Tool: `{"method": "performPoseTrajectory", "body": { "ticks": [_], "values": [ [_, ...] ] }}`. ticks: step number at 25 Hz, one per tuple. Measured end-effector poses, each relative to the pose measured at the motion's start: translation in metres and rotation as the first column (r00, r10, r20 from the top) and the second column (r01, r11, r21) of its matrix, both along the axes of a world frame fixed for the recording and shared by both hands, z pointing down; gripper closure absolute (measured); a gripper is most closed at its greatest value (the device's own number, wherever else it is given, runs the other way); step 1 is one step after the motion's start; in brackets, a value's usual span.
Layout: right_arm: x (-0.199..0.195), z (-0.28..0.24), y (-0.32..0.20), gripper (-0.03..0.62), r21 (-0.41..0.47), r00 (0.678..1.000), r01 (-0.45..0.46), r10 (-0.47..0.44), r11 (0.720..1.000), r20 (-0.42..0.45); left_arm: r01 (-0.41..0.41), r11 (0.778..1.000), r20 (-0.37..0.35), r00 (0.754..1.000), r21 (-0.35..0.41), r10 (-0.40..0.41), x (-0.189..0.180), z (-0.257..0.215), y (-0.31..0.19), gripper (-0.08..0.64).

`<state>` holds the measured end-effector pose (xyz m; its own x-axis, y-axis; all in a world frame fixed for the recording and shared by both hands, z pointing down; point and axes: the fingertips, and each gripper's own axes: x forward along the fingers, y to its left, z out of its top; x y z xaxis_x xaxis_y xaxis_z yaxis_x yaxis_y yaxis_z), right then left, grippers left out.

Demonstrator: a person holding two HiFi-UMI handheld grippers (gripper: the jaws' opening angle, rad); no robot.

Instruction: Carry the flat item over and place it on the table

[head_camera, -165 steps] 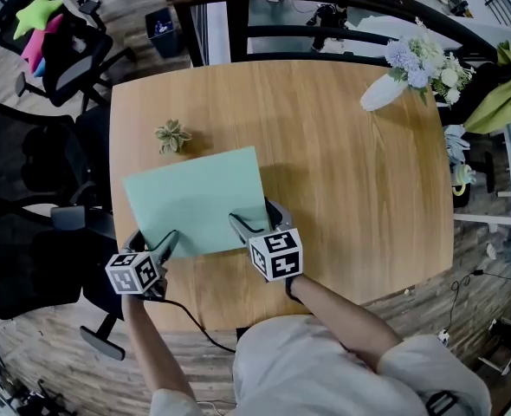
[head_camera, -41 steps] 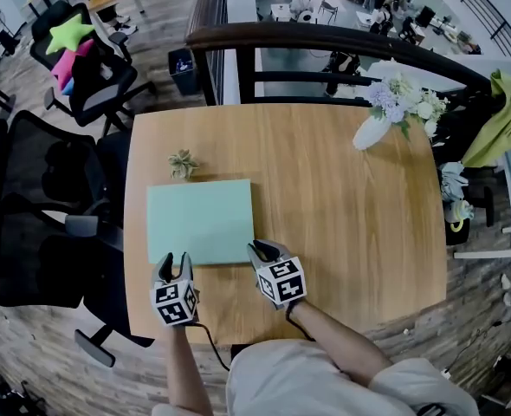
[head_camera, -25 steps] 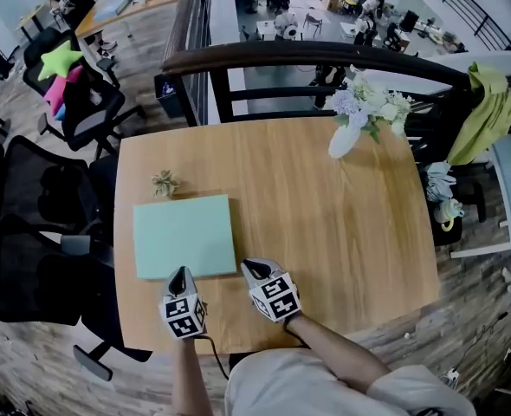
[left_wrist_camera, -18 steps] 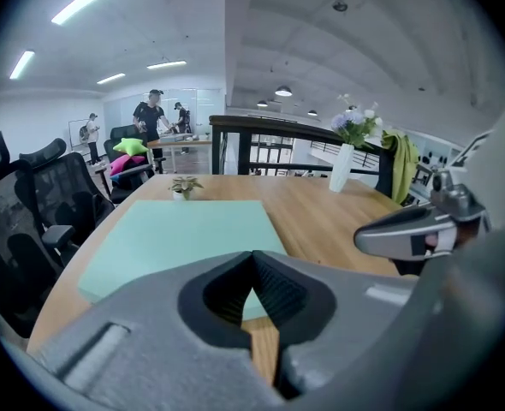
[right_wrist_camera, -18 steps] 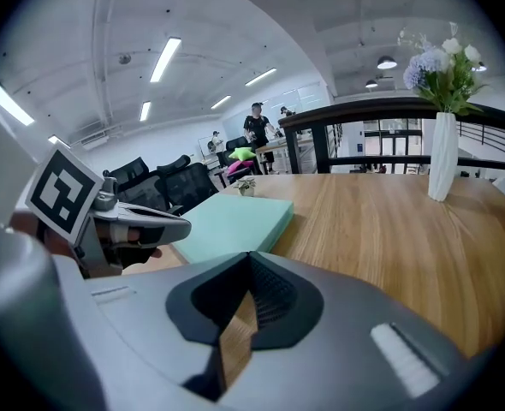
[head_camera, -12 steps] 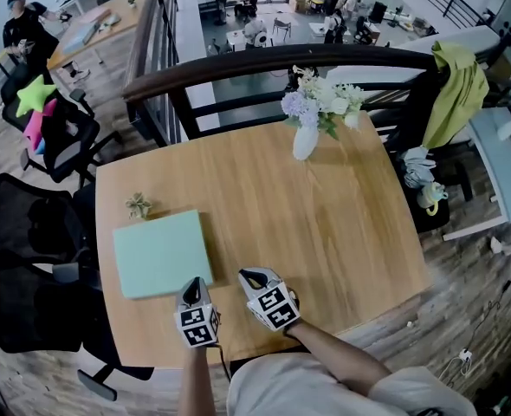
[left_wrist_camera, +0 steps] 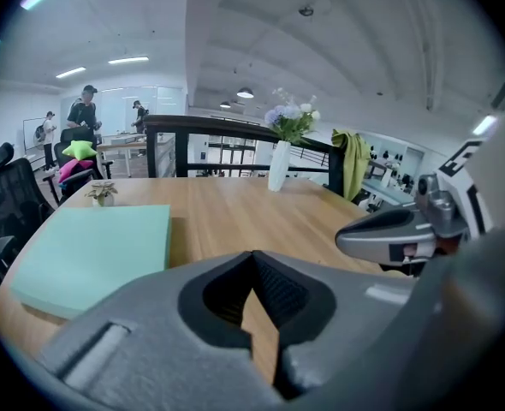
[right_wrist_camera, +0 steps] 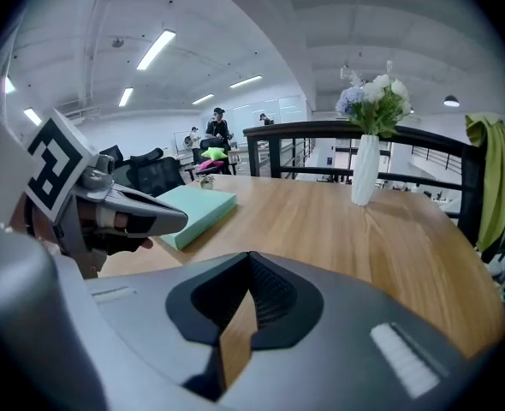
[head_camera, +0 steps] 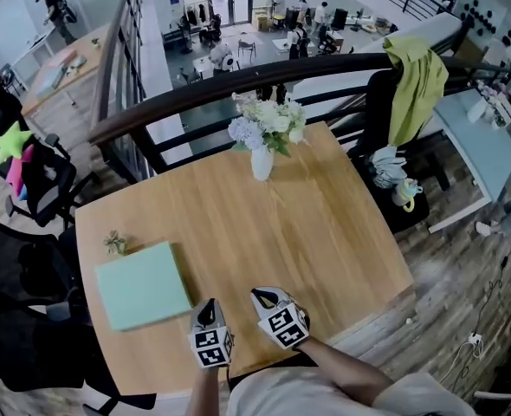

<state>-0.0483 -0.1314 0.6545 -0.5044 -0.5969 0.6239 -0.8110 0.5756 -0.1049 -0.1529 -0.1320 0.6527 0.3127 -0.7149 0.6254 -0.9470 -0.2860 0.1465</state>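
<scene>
The flat item is a pale green slab (head_camera: pixel 142 285) lying on the wooden table (head_camera: pixel 325 241) near its left edge. It also shows in the left gripper view as a green slab (left_wrist_camera: pixel 90 251) and in the right gripper view as a green slab (right_wrist_camera: pixel 193 208). My left gripper (head_camera: pixel 208 308) is shut and empty, hovering near the table's front edge just right of the slab. Beside it, my right gripper (head_camera: pixel 263 298) is also shut with nothing in it. Neither gripper touches the slab.
A small potted plant (head_camera: pixel 114 242) stands just behind the slab. A white vase of flowers (head_camera: pixel 261 150) sits at the table's far edge. A dark railing (head_camera: pixel 238 94) runs behind the table; black office chairs (head_camera: pixel 17 284) stand at the left; a green cloth (head_camera: pixel 418 76) hangs at the right.
Both grippers have let go of the slab, shut, and pulled back toward the front edge. The head view has swung up and right, so the slab now sits lower left.
</scene>
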Motion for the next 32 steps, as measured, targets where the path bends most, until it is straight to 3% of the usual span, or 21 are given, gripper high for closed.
{"method": "performPoseTrajectory", "body": {
  "ticks": [8,15,25,32],
  "values": [
    [0.051,-0.024,0.008,0.581,0.157,0.994,-0.027,0.043,0.987,-0.101,-0.084,0.993,-0.01,0.996,0.082,0.085,0.056,-0.022,0.005,0.557],
    [0.074,-0.057,0.015,0.581,0.323,0.982,0.014,0.048,0.946,-0.182,-0.125,0.977,-0.008,0.992,0.174,0.129,0.09,-0.051,0.011,0.557],
    [0.108,-0.106,0.009,0.581,0.377,0.989,-0.107,0.138,0.92,-0.056,-0.112,0.944,-0.047,0.99,0.312,0.133,0.112,-0.107,0.0,0.557],
    [0.111,-0.172,0.0,0.581,0.474,0.984,-0.177,0.169,0.863,0.061,-0.078,0.903,-0.115,0.984,0.422,0.138,0.118,-0.169,-0.008,0.557]
  ]
}}
